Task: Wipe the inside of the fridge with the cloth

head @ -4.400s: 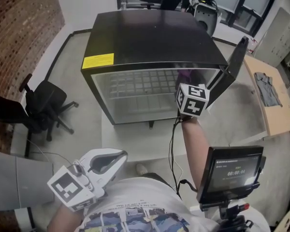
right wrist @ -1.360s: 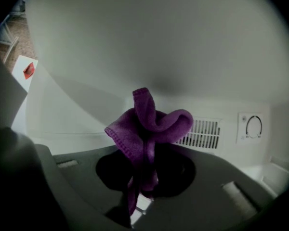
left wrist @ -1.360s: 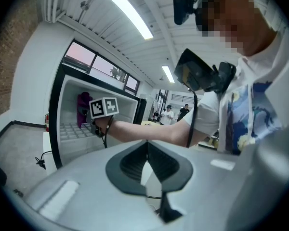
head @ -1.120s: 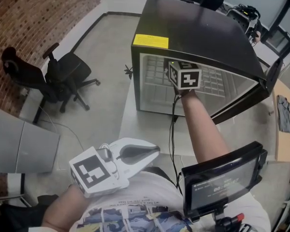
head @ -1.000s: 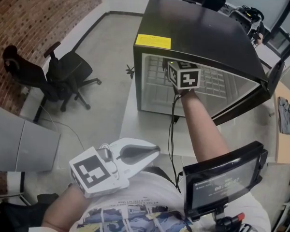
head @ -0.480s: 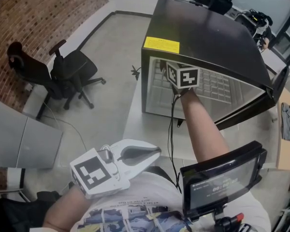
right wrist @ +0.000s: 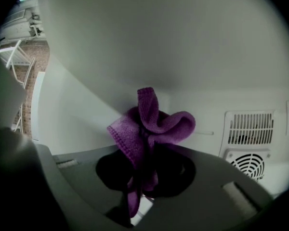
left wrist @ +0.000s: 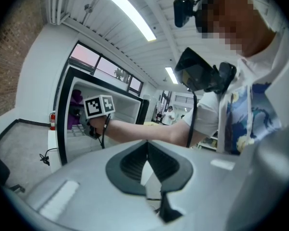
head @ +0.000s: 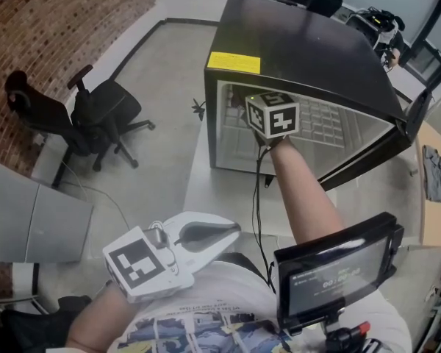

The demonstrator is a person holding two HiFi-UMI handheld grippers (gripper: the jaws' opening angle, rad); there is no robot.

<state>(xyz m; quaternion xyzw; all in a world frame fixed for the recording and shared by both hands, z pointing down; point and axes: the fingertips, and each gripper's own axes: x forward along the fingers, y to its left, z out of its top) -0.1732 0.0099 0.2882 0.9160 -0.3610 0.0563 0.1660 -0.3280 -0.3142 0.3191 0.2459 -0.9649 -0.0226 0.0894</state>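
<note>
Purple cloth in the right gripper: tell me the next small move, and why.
Probably press the cloth against the white back wall and sweep sideways. The right gripper is shut on it inside the fridge, and the bunched cloth faces that wall beside the vent.

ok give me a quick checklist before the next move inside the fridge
1. The cloth is clamped in the right tool: ok.
2. The fridge has its door open: ok.
3. The right tool is inside the fridge: ok.
4. The cloth is pressed against an inner wall: cannot tell.
5. The left tool is shut, empty and held back from the fridge: ok.
</note>
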